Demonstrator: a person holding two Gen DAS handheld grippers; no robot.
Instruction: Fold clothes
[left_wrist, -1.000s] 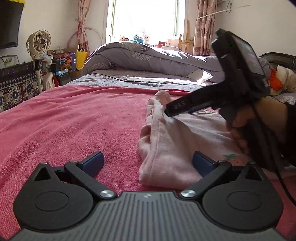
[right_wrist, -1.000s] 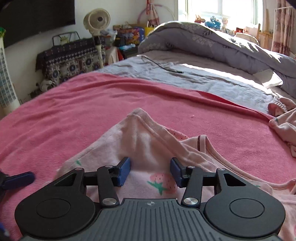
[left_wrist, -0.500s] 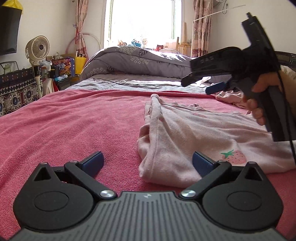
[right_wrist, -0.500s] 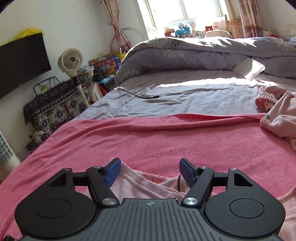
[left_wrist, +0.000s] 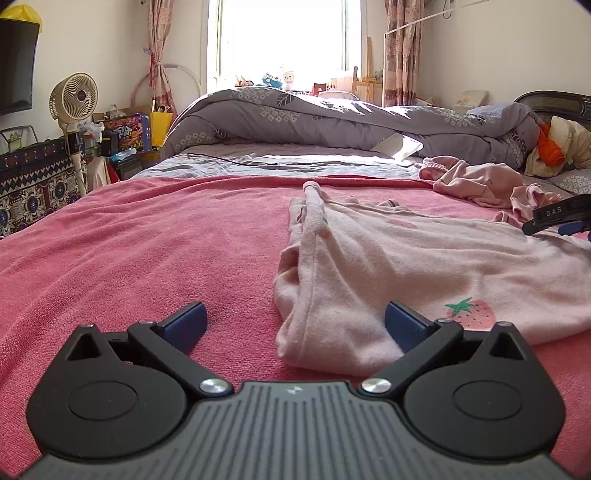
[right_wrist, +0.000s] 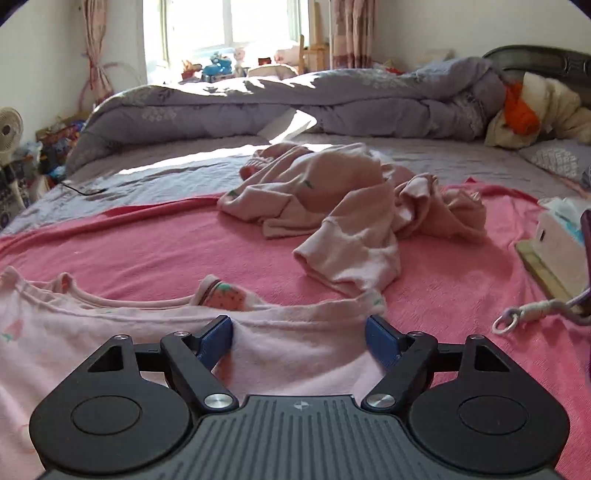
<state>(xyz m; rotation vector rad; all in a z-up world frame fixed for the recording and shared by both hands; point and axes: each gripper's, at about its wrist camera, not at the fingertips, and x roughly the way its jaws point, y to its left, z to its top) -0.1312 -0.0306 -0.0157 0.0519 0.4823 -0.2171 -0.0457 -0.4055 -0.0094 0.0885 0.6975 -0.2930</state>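
Note:
A pale pink shirt with strawberry prints (left_wrist: 406, 258) lies flat on the red blanket (left_wrist: 147, 240), its left side folded inward. My left gripper (left_wrist: 293, 321) is open and low over the shirt's near left corner, with cloth between the jaws but not pinched. At the far right edge of the left wrist view, my right gripper (left_wrist: 561, 218) hovers over the shirt. In the right wrist view, the right gripper (right_wrist: 299, 334) hangs above the shirt (right_wrist: 110, 325) near its collar. Its jaws are opening and the pads press on nothing.
A crumpled heap of pink clothes (right_wrist: 351, 206) lies beyond the shirt. A tissue box (right_wrist: 557, 236) and a cord with a metal ring (right_wrist: 517, 314) sit at the right. A rolled grey duvet (left_wrist: 314, 118) lines the far side of the bed. A fan (left_wrist: 74, 96) stands at the left.
My right gripper swept from the shirt's left part across to its right side, and its jaws widened. The left gripper stayed where it was, open.

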